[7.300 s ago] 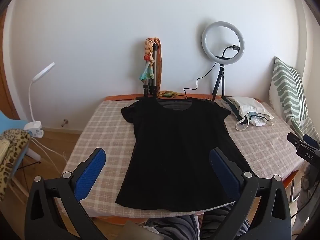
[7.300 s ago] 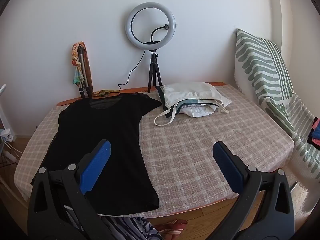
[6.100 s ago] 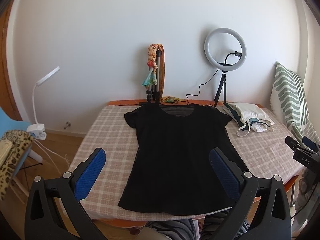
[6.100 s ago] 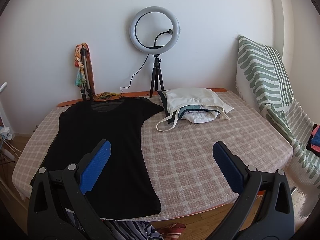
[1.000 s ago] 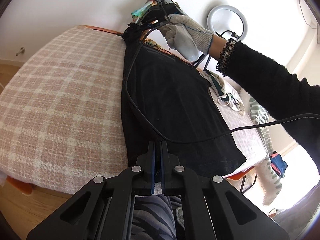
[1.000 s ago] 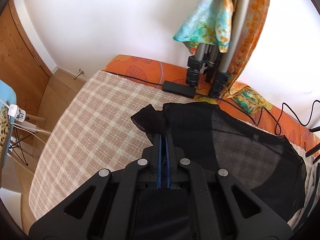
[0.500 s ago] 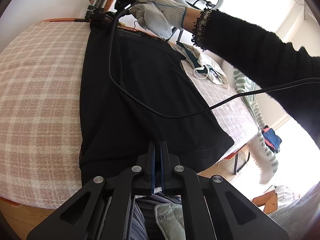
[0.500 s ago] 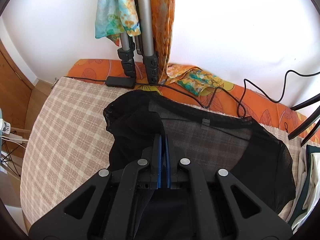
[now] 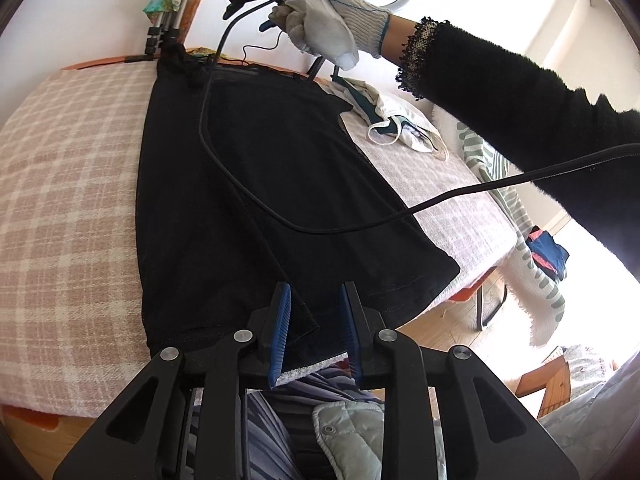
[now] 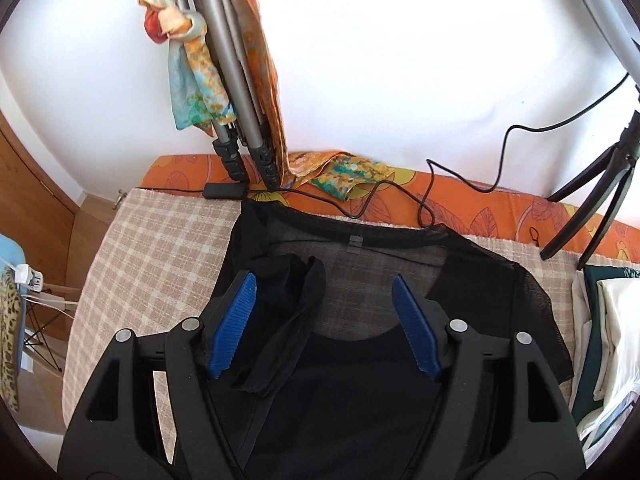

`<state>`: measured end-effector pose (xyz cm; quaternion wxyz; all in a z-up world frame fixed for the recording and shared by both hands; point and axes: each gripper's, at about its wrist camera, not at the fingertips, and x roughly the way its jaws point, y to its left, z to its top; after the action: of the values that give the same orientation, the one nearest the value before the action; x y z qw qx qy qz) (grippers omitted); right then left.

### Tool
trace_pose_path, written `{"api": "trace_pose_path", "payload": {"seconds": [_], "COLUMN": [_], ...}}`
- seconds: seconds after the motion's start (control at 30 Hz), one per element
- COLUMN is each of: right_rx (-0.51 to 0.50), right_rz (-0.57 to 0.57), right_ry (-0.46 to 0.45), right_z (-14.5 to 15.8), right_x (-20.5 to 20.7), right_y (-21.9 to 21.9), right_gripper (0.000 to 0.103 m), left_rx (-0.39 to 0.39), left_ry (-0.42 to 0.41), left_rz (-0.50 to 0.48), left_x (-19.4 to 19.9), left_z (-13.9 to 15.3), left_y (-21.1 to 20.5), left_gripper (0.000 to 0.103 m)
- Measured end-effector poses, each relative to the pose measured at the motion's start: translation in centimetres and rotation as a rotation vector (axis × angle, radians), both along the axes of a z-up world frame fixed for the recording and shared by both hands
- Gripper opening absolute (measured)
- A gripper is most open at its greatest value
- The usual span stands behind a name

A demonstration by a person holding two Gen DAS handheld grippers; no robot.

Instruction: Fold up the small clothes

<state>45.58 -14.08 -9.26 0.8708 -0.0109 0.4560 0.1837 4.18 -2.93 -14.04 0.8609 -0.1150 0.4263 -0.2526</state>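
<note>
A black T-shirt (image 9: 280,168) lies on the checked tablecloth (image 9: 68,184), its left side folded in over the body. My left gripper (image 9: 314,328) hovers at the near hem. Its jaws are opening, and the folded hem corner (image 9: 306,318) lies loose between them without being pressed. In the right wrist view my right gripper (image 10: 324,320) is over the collar end, jaws opening wide. The folded-in sleeve (image 10: 292,312) lies free beside the left pad (image 10: 234,324). A gloved hand (image 9: 328,20) holds that gripper at the far end of the shirt.
A black cable (image 9: 240,184) trails across the shirt. A tripod hung with scarves (image 10: 236,120) and a ring-light stand (image 10: 600,208) rise at the far edge, with thin wires (image 10: 400,200). A white tote bag (image 9: 400,120) sits right of the shirt, beyond it a striped cloth (image 9: 520,220).
Both grippers were shut on the shirt's left edge, on the hem and on the sleeve, and carried it rightward over the body. Both have now let go and stand with jaws apart.
</note>
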Motion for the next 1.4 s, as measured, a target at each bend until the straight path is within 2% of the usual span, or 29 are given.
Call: {"api": "trace_pose_path", "payload": {"seconds": [0.1,0.33,0.47,0.63,0.93,1.17,1.23,1.27,1.4], "right_rx": [0.066,0.130,0.131,0.147,0.062,-0.087,-0.113,-0.123,-0.122], "right_rz": [-0.007,-0.055,-0.071,-0.087,-0.109,-0.138,-0.139,-0.142,-0.159], "right_ry": [-0.021,-0.096,-0.137,-0.159,-0.202,-0.238,-0.238,-0.239,-0.218], "right_z": [2.2,6.6,7.8,7.9,7.8,7.9,7.6,7.4,6.1], "right_x": [-1.8,-6.8,-9.9,-13.4,-18.2,-19.9,-20.2,-20.4,-20.2], "right_y": [-3.0,-10.0,-13.8,-18.1,-24.7,-29.2,-30.3,-30.8,-32.7], "right_gripper": [0.074,0.074,0.074,0.074,0.074,0.074,0.074,0.075,0.077], "left_rx": [-0.007,-0.007,0.008,0.024,0.058,0.102,0.117,0.123,0.156], "left_ry": [-0.012,-0.057,-0.070,-0.072,-0.092,-0.123,-0.127,-0.132,-0.144], "left_rz": [0.016,0.056,0.055,0.011,-0.125,-0.250,-0.282,-0.293,-0.341], "left_x": [-0.7,-2.2,-2.6,-2.2,-1.0,-0.6,-0.4,-0.3,-0.3], "left_z": [0.6,1.8,2.0,1.7,1.3,1.4,1.2,1.1,0.5], "left_y": [0.3,0.4,-0.4,-2.8,-9.1,-14.6,-16.3,-17.0,-19.7], "left_gripper": [0.024,0.024,0.024,0.024,0.024,0.024,0.035,0.044,0.045]}}
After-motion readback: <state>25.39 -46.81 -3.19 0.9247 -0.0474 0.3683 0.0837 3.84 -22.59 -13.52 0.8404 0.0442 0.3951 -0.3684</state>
